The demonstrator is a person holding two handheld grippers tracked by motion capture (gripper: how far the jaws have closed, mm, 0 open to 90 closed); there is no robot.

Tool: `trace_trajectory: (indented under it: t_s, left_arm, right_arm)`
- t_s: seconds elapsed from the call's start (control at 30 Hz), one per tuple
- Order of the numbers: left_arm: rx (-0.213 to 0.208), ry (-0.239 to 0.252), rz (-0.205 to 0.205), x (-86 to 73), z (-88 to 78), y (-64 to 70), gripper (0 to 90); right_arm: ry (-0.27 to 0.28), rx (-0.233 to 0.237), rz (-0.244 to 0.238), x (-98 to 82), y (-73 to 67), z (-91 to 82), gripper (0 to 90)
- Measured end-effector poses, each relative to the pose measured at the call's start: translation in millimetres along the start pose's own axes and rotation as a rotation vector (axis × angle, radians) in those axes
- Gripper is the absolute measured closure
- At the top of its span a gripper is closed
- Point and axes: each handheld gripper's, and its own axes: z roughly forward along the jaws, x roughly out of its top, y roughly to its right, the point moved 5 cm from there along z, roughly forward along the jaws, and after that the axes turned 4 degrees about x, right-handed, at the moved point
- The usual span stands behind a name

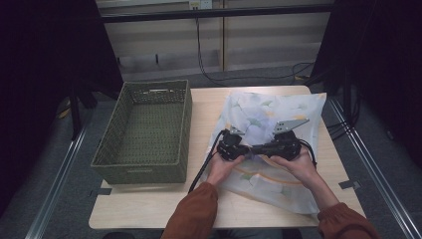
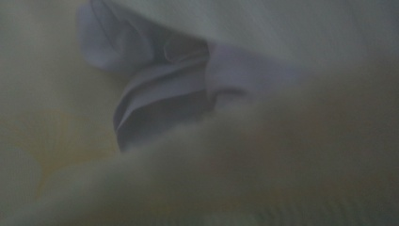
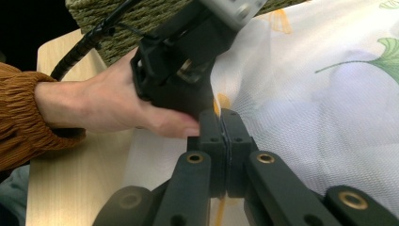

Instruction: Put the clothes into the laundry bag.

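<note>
Both grippers pinch the pillowcase at mid-frame

The right gripper (image 3: 225,134) has its black jaws pressed flat together on a thin fold of the pillowcase (image 1: 278,112); the left gripper (image 1: 247,152), nose to nose with it, is clamped on the same soft, leaf-printed cloth, which sprawls rumpled across the pale wooden table (image 1: 149,204), right of a woven green basket (image 1: 107,149).
</note>
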Motion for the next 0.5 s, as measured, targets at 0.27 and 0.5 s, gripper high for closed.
trace_trajectory:
  t_s: [0.27, 0.5]
  left_arm:
    - [-0.039, -0.017, 0.028, 2.2, -20.2, 0.4, 67.0]
    - [-0.080, 0.012, 0.058, 4.9, -47.1, 5.6, 54.1]
  right_arm:
    - [-0.006, -0.007, -0.001, -2.7, 1.5, 3.3, 89.8]
    - [0.011, -0.014, 0.004, -0.9, 3.1, -1.8, 89.8]
